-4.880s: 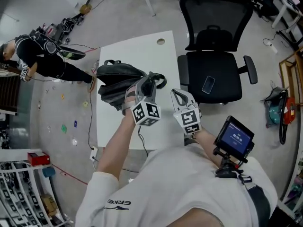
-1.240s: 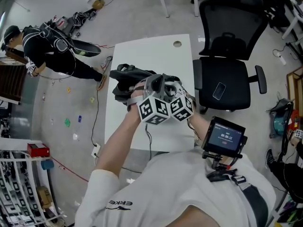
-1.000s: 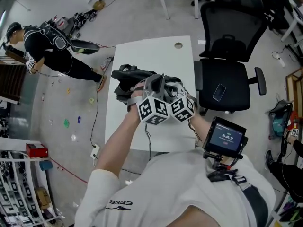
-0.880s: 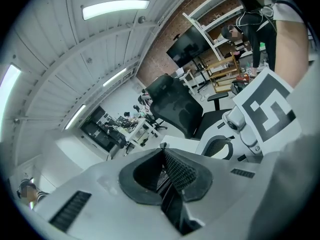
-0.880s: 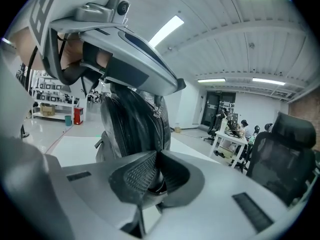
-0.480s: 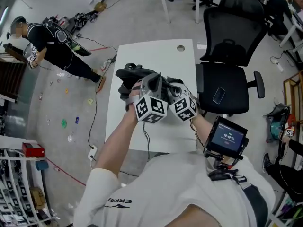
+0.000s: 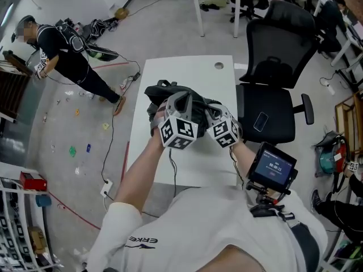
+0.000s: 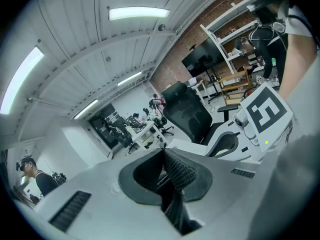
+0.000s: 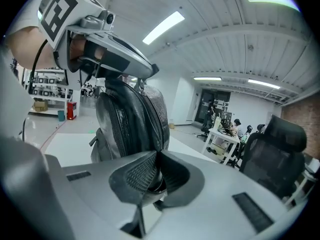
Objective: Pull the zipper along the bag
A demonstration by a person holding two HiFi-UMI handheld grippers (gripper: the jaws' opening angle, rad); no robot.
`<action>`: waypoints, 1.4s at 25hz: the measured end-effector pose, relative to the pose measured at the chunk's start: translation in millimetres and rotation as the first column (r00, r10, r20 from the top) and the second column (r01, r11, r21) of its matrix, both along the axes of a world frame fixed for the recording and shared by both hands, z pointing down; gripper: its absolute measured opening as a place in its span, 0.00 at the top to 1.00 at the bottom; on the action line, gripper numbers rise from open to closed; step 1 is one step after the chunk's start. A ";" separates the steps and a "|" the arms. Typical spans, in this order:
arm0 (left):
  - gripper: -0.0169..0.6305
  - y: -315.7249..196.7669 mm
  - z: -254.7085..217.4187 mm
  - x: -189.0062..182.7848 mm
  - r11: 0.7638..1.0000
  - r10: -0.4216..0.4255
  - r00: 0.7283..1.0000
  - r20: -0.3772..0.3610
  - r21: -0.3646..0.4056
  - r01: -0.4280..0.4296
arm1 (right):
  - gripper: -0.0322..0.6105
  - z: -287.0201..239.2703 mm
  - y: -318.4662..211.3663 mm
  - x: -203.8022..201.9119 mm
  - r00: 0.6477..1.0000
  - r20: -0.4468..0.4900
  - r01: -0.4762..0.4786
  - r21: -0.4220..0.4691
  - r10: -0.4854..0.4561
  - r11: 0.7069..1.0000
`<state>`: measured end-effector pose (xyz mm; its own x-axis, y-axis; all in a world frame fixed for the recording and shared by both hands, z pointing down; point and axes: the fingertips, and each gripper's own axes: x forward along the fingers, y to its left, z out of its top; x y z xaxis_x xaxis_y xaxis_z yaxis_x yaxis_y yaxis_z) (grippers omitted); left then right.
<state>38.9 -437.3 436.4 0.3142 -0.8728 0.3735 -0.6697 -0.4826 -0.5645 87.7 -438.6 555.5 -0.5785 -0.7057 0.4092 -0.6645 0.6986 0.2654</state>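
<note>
At frame centre, my left tool (image 7: 184,100), clamped on the zipper pull (image 9: 141,86), now sits apart from my right tool (image 7: 209,111), which grips the bag (image 7: 161,92); the zipper is probably travelling.

I wear a white short-sleeved T-shirt (image 7: 227,225) with black lettering on the left sleeve (image 7: 133,234). My left gripper (image 8: 162,151) and right gripper (image 9: 156,153) are pale grey with dark textured fingers (image 8: 180,171), each carrying a black-and-white marker cube (image 7: 178,132).
</note>
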 end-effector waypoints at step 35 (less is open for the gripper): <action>0.95 3.2 0.5 -86.3 0.999 0.015 0.991 -0.136 0.038 -0.010 | 0.91 1.5 -0.8 5.7 0.983 -0.039 -0.177 -0.009 0.177 0.984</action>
<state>-47.5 -434.0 436.9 0.3710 -0.8808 0.2943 -0.7353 -0.4721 -0.4863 93.4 -439.4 557.1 -0.4288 -0.7901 0.4380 -0.7675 0.5744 0.2847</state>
